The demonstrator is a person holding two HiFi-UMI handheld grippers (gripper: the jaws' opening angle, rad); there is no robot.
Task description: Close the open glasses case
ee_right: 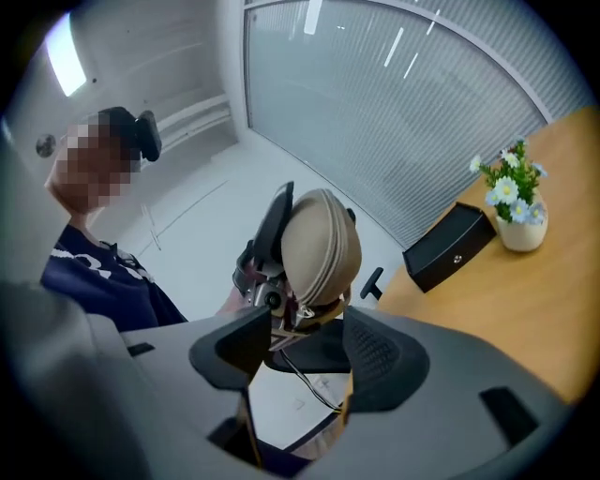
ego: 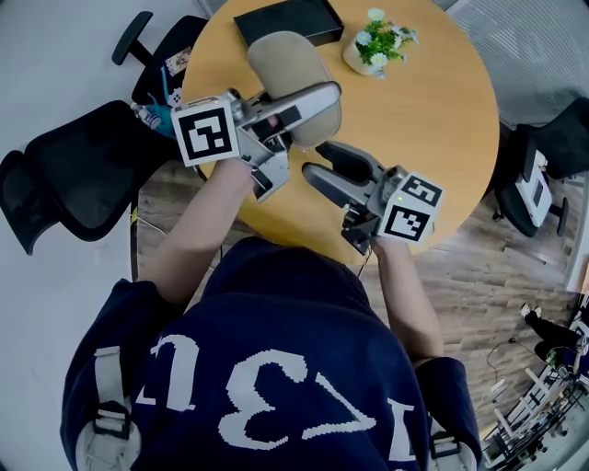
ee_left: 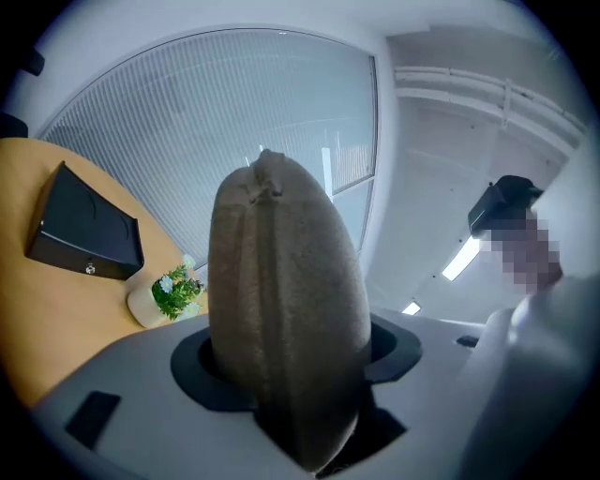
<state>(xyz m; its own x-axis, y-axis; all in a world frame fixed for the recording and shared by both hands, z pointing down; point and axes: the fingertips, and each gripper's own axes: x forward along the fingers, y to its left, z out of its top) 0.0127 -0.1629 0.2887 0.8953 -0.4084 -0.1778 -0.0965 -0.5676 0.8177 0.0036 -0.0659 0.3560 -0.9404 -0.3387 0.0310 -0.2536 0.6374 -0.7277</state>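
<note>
A beige fabric glasses case [ego: 287, 64] is held up above the round wooden table [ego: 442, 120], with my left gripper [ego: 317, 106] shut on it. In the left gripper view the case [ee_left: 281, 300] stands on end between the jaws of the left gripper [ee_left: 291, 375], and its two halves meet along a seam. My right gripper [ego: 317, 164] hovers just below and right of the case, open, with nothing between its fingers. In the right gripper view, the case [ee_right: 319, 246] shows beyond the spread jaws of the right gripper [ee_right: 305, 352], apart from them.
On the far side of the table lie a black box [ego: 287, 20] and a small pot of white flowers [ego: 377, 44]. Black office chairs stand to the left [ego: 74, 175] and to the right [ego: 543, 175]. The person's torso fills the near foreground.
</note>
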